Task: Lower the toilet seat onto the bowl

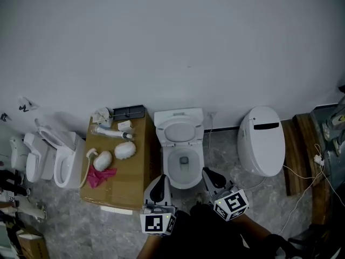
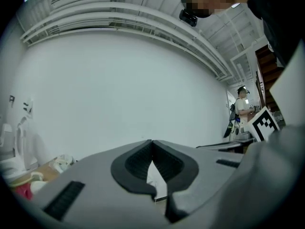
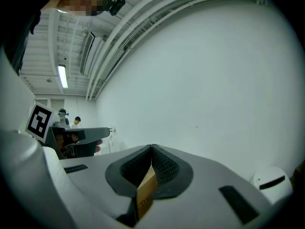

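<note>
— Where were the grippers?

— Nearest the person, low in the head view. The left gripper [image 1: 160, 179] and the right gripper [image 1: 207, 171] hung side by side just in front of the toilet, touching nothing.

— And the jaws?

— Both pairs were closed, tips pressed together. The left gripper [image 2: 152, 144] held nothing in its own view. Between the right gripper's [image 3: 152, 149] jaws, a tan sliver [image 3: 145, 192] showed in the slot under the tips — I couldn't tell what it was.

— The toilet?

— The bowl [image 1: 170, 169] stood open just past the jaw tips. The toilet seat [image 1: 179, 122] was raised behind it, leaning back against the tank [image 1: 178, 114].

— What was around it?

— To the left, touching the toilet's side, stood a cardboard box [image 1: 126, 179] with a pink cloth [image 1: 100, 176] and some white items on top. To the right, well apart, stood a closed white toilet [image 1: 261, 142]. Behind everything rose a plain white wall [image 1: 172, 47].
</note>
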A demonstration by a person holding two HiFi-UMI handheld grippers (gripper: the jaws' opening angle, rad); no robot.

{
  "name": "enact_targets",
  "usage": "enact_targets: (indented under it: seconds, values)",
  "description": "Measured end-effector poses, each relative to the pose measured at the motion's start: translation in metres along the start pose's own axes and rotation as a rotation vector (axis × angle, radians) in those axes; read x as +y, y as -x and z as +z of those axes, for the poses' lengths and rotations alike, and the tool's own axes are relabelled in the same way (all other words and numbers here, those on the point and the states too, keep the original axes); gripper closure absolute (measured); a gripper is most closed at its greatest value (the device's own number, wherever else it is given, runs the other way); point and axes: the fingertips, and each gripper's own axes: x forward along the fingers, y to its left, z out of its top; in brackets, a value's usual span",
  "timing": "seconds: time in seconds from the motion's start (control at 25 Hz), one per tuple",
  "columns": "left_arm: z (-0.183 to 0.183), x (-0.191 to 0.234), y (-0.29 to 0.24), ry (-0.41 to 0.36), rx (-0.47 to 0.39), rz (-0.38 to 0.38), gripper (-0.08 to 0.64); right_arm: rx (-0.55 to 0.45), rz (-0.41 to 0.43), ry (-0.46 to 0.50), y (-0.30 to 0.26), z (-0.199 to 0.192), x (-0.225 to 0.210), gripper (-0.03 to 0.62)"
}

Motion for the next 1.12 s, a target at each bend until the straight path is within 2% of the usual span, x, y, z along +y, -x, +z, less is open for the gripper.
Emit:
enact_targets:
  seconds: [0.36,0.48,0.68,0.8,1.0,1.12]
  values:
    - [-0.013,0.034,-0.081,-0.093,0.090,-0.025,0.551,0.076,0.036,0.014,-0.070,-0.001,-0.050,0.566]
    - [-0.027,0.053,-0.107,-0.132,0.137,-0.061,0.551,0.131,0.052,0.031,-0.095,-0.011,-0.060,0.566]
    - [-0.071,0.079,-0.157,-0.183,0.275,-0.164,0.551,0.287,0.118,0.073,-0.144,-0.043,-0.074,0.564]
    - [-0.103,0.097,-0.189,-0.244,0.358,-0.221,0.549,0.381,0.147,0.144,-0.175,-0.065,-0.084,0.561]
    - [-0.166,0.125,-0.233,-0.341,0.554,-0.330,0.543,0.522,0.156,0.218,-0.220,-0.108,-0.110,0.560]
    - [-0.196,0.136,-0.257,-0.419,0.639,-0.395,0.495,0.625,0.148,0.288,-0.242,-0.137,-0.133,0.529]
